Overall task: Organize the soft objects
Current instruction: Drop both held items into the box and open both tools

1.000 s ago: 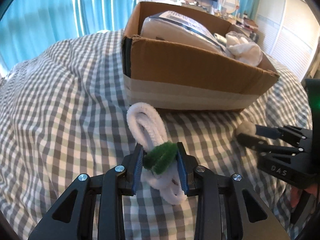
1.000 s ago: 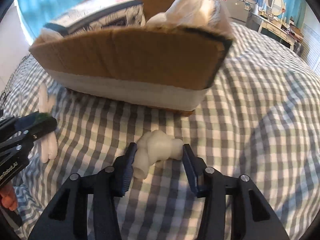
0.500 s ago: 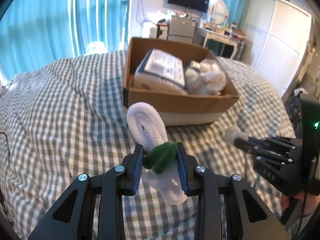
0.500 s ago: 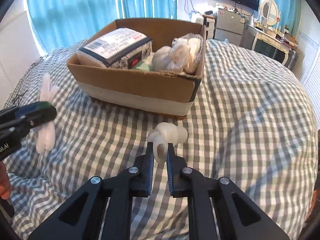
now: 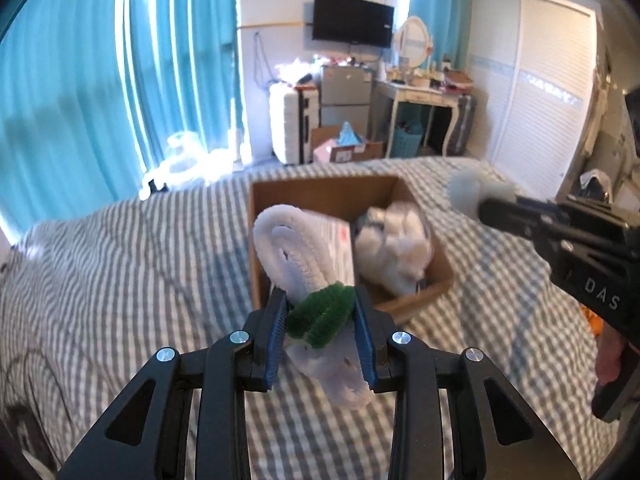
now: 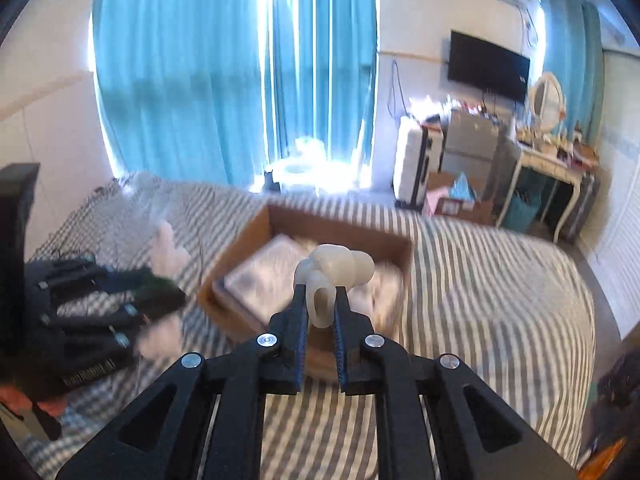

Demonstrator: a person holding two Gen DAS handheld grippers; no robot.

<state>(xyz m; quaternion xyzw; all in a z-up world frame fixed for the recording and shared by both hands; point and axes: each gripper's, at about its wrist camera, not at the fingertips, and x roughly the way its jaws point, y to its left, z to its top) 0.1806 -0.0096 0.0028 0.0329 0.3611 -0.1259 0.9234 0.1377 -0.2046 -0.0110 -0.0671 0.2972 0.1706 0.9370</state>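
The left gripper has its jaws pressed in on a white chenille bundle, at the green chenille band wound around its middle; one looped end rises ahead of the jaws and the other hangs below them. Ahead of and below those jaws sits an open cardboard box on the gingham bedspread, holding a flat white packet on the left side and crumpled white soft items on the right.

The right gripper is closed to a narrow gap on a small off-white rubbery toy, pinching its ring-shaped lower part (the bulbous part sticks up above the jaws). The same box lies just beyond these jaws, its contents blurred. Both held things hang in the air above the bedspread.
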